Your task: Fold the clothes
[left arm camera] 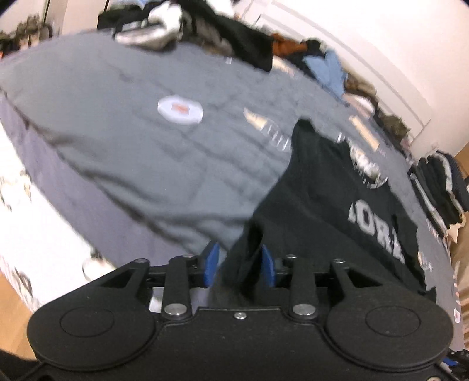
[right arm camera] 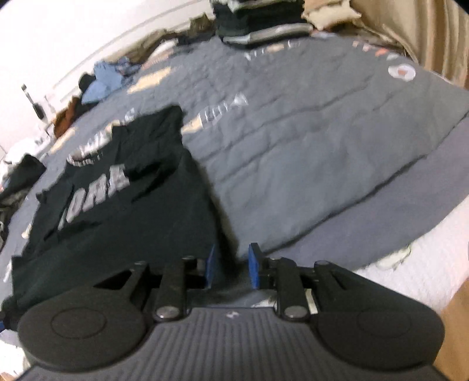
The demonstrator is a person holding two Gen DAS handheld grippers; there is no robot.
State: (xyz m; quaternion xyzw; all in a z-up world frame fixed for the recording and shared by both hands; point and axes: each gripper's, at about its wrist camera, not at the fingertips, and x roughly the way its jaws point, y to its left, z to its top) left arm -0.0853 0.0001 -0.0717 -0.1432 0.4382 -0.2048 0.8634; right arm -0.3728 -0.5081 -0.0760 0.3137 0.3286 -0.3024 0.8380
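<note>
A black T-shirt (left arm camera: 328, 205) with grey lettering lies spread on the grey quilt (left arm camera: 146, 140), lettering up. Its near hem bunches up between the blue pads (left arm camera: 211, 263) of my left gripper (left arm camera: 239, 265). The jaws stand apart, and the cloth touches only the right-hand pad. In the right wrist view the same shirt (right arm camera: 123, 211) lies to the left. Its near right corner reaches in between the pads (right arm camera: 253, 265) of my right gripper (right arm camera: 232, 265), which also stand apart. Both views are blurred by motion.
A stack of folded dark clothes (right arm camera: 258, 20) sits at the far end of the bed. Loose garments (left arm camera: 211, 32) are heaped along the wall side. A round white patch (left arm camera: 180, 110) marks the quilt. The bed's edge and wooden floor (left arm camera: 11, 304) lie close behind the grippers.
</note>
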